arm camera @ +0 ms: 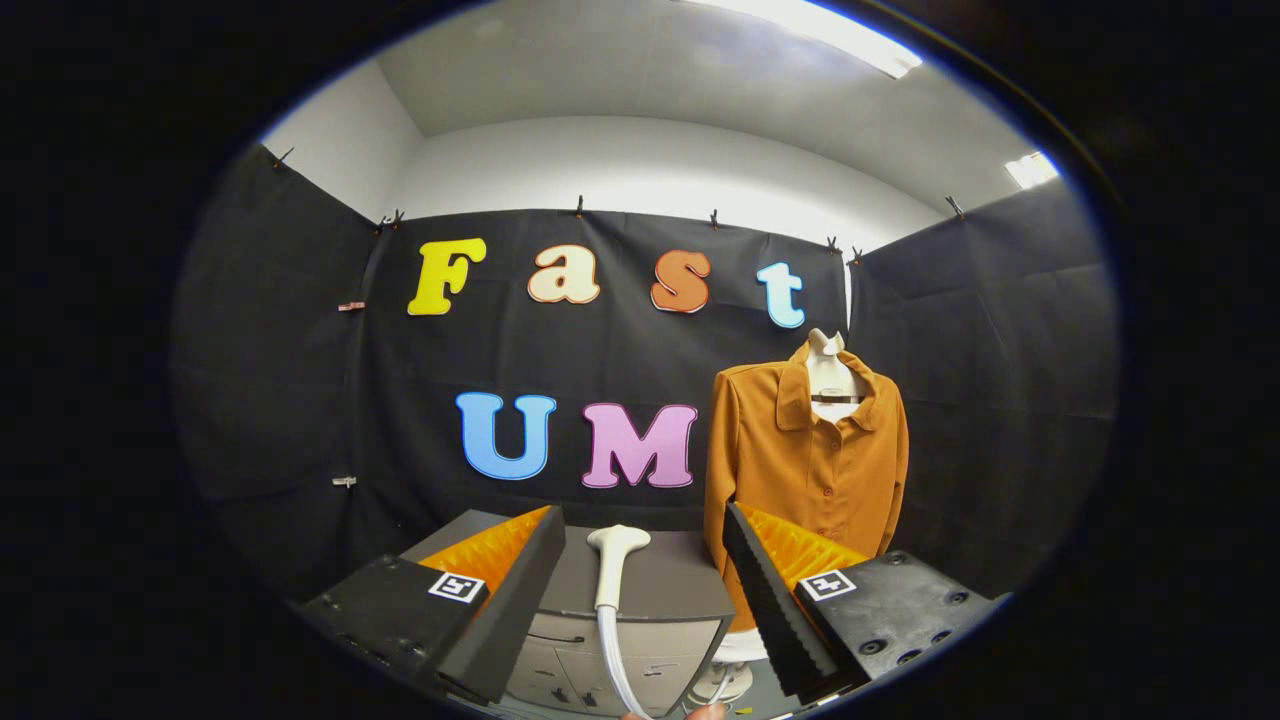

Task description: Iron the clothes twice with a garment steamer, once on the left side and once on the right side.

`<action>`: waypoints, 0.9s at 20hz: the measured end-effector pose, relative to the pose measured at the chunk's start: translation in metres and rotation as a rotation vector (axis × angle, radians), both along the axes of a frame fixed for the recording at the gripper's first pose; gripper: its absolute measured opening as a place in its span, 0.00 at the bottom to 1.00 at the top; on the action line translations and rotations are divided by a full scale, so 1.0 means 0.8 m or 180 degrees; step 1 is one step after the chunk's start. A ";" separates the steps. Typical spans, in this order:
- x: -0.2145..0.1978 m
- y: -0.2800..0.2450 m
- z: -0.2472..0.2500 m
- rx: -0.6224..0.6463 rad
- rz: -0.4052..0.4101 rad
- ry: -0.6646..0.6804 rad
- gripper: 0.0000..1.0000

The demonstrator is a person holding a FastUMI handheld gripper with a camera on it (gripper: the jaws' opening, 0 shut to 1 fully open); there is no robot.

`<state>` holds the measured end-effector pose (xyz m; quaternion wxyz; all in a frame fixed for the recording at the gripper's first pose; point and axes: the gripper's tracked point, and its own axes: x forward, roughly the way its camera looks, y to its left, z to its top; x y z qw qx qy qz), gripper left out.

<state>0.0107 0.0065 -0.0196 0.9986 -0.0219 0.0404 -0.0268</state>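
Claw (640,590) is seen spread wide, nothing gripped between its two fingers (515,600); a marker tag is carried on the body behind each finger

Garment steamer head (616,560) is seen in the gap between the fingers, touched by neither. It is white, with a rounded nozzle at the top and a slim neck below. It is seen against the top of a grey cabinet (660,590); whether it rests on that top or is held up in front of it cannot be told. A white hose (612,660) is led down from the steamer head, in front of the cabinet's drawer fronts

At the low end of the hose, a small part of a hand (700,712) is glimpsed; too little is shown to tell its grip

Orange shirt (810,460) is hung on a white mannequin torso (826,365), just to the right of the cabinet and beyond the right finger. The shirt is collared and long-sleeved, buttoned down the front, open at the neck. Its lower hem is hidden behind the right finger. The steamer head is kept apart from the shirt, to the shirt's left

A white stand base (725,680) is made out under the shirt, beside the cabinet's lower right corner

Black cloth wall (280,400) is hung behind cabinet and shirt, clipped along its top edge; white room wall (650,170) and a ceiling light strip (830,30) are seen above it
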 end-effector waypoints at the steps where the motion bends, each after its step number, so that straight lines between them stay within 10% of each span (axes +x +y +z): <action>1: 0.000 -0.001 0.000 0.0005 -0.0008 0.0005 0.98; 10: 0.029 0.008 -0.030 0.0059 -0.0016 0.0228 0.98; 18: 0.117 0.032 -0.176 0.0117 0.0038 0.1234 0.98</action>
